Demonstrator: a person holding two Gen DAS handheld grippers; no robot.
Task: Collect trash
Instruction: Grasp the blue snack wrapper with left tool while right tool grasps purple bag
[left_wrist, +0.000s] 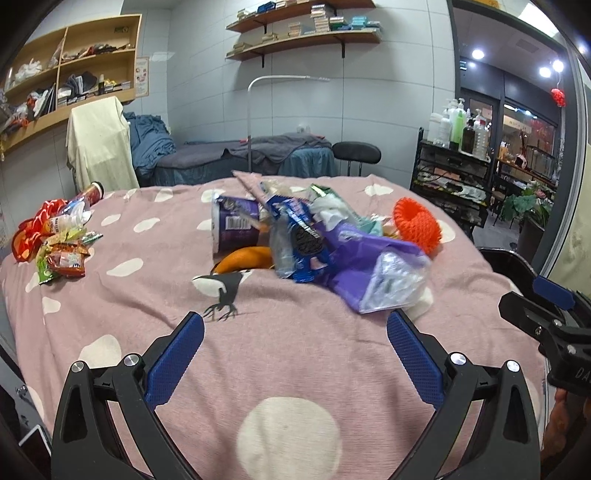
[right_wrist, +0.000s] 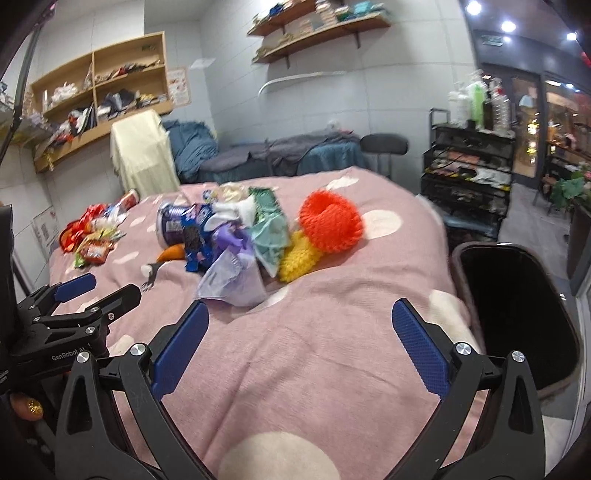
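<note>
A heap of trash lies mid-bed on the pink spotted blanket (left_wrist: 280, 354): a purple tub (left_wrist: 234, 225), a blue cookie wrapper (left_wrist: 301, 240), a purple-and-clear bag (left_wrist: 376, 273), an orange foam net (left_wrist: 417, 223) and an orange peel (left_wrist: 245, 258). The right wrist view shows the same heap, with the bag (right_wrist: 232, 277), the orange net (right_wrist: 330, 221) and a yellow net (right_wrist: 299, 256). My left gripper (left_wrist: 295, 332) is open and empty, just short of the heap. My right gripper (right_wrist: 299, 325) is open and empty, near the bag.
A second pile of snack wrappers (left_wrist: 61, 243) and a red can (left_wrist: 92, 192) lies at the blanket's far left. A black bin (right_wrist: 517, 310) stands open beside the bed's right edge. Shelves, a draped chair and a massage bed stand behind.
</note>
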